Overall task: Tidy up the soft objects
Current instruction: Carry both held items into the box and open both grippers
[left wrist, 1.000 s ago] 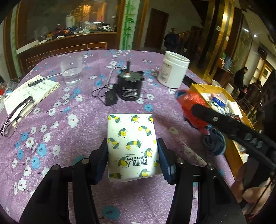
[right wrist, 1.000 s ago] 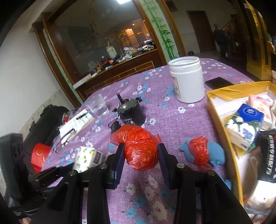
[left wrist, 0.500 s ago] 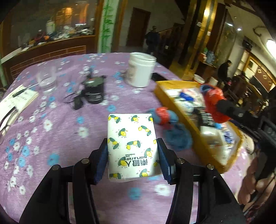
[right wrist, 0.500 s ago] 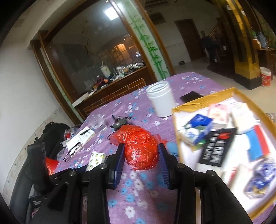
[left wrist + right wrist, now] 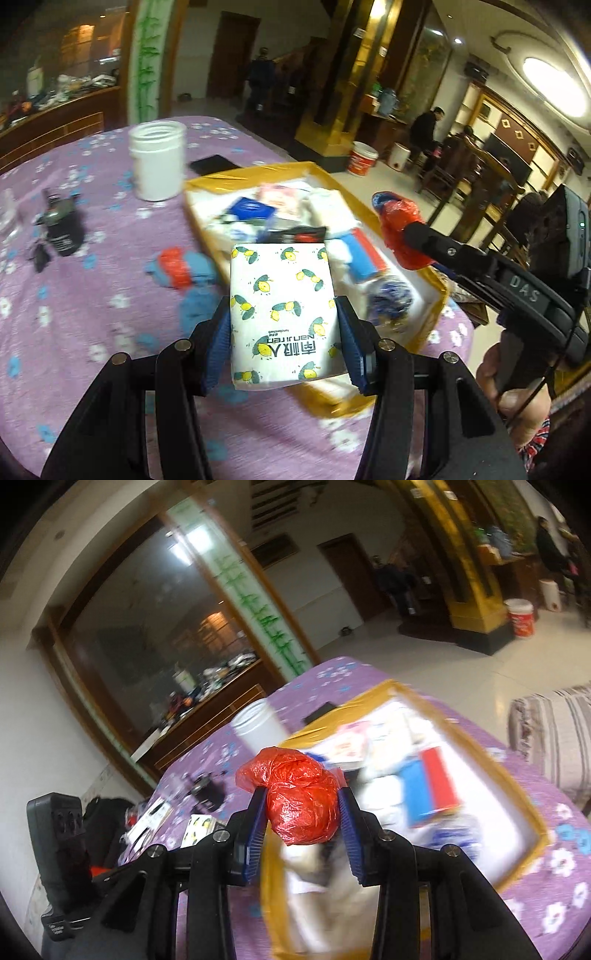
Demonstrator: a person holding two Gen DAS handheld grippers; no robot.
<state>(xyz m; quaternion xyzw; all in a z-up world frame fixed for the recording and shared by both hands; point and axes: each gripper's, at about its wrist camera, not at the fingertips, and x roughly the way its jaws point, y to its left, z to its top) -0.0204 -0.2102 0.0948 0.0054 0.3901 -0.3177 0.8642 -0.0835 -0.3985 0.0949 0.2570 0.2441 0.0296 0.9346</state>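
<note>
Lemon-print tissue pack [image 5: 282, 314] sits clamped between the left gripper [image 5: 283, 347] fingers [image 5: 218, 347].

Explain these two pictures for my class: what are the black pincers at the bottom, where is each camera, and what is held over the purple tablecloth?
No robot here: a person carries one hand-held gripper in each hand, each with a camera looking along its two fingers. The left view shows the left hand-held gripper clamped on a white tissue pack printed with lemons. The right view shows the right hand-held gripper clamped on a crumpled red plastic bag. Both hang above a yellow-rimmed box already holding other soft packs. On the flowered tablecloth stand a white jar and a small black device, with a blue-and-red soft bundle beside the box.
</note>
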